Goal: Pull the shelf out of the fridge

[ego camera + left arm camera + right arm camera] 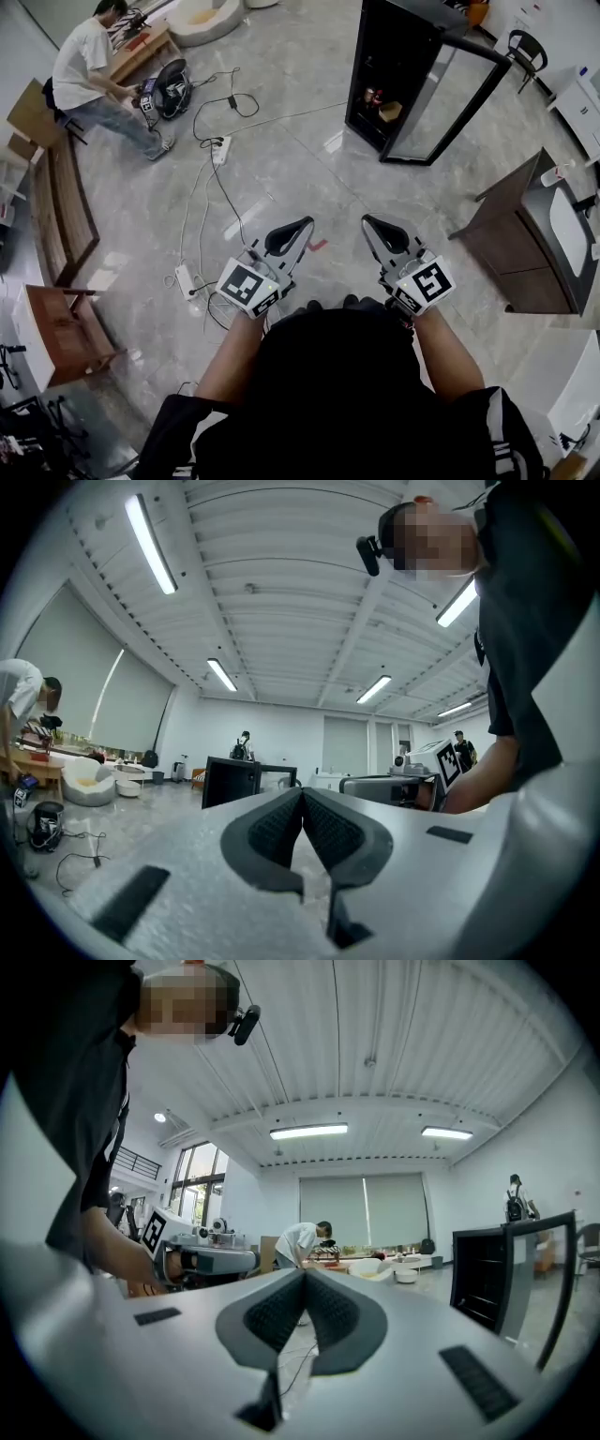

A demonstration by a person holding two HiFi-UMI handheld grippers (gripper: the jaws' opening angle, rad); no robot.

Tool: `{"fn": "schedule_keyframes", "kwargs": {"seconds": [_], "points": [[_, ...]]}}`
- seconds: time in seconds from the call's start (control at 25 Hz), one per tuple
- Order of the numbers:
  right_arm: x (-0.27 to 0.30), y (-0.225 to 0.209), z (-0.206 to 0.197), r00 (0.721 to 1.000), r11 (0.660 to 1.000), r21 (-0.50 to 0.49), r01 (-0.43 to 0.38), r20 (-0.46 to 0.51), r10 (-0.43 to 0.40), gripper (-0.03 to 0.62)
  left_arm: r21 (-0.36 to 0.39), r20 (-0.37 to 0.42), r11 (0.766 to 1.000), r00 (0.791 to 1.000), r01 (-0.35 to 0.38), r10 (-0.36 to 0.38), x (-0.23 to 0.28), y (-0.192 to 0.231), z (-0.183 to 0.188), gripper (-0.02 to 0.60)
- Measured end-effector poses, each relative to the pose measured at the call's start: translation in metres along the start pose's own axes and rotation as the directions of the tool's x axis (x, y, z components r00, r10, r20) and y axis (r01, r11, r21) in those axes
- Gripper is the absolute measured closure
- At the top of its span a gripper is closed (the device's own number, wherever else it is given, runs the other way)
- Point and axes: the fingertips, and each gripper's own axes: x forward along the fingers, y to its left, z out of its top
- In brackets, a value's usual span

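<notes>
Both grippers were held level just ahead of the person, side by side and apart. The left gripper (302, 227) had its jaws pressed together on nothing, plain in its own view (302, 792); the right gripper (373, 225) was likewise shut tight and empty (305, 1272).

The fridge (392, 58) stood well ahead across the floor, its door (457, 101) swung open. The shelf was somewhere inside, too dark and small to make out. So the step in hand was probably the approach.

To do it well, I judged the person should:
- walk up square to the opening, minding the cables (228, 197) that lay between;
- spread the jaws before reaching in;
- take the shelf's front edge with both grippers, evenly spaced;
- draw it straight out and level, slowly, since small things (380, 101) appeared to sit inside and might tip.

Only the head view showed the floor, the cables and the fridge's contents. The left gripper view showed the fridge (232, 781) low and far, with two standing figures (245, 745) beyond it that the head view lacked. The right gripper view caught the fridge (480, 1277) at its right edge, and a bent-over person (298, 1240) at a far table.
</notes>
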Motion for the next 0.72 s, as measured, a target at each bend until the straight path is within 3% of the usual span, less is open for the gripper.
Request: {"fn": "schedule_keyframes", "kwargs": {"seconds": [0.44, 0.72], "points": [[0.011, 0.012, 0.001, 1.000, 0.998, 0.065, 0.003, 0.024, -0.005, 0.569, -0.037, 0.033, 0.999, 0.999, -0.003, 0.004, -0.019, 0.029, 0.001, 0.561], [0.020, -0.020, -0.015, 0.999, 0.995, 0.090, 0.036, -0.014, -0.035, 0.569, -0.062, -0.004, 0.997, 0.999, 0.045, -0.045, 0.020, 0.054, -0.018, 0.561]]}}
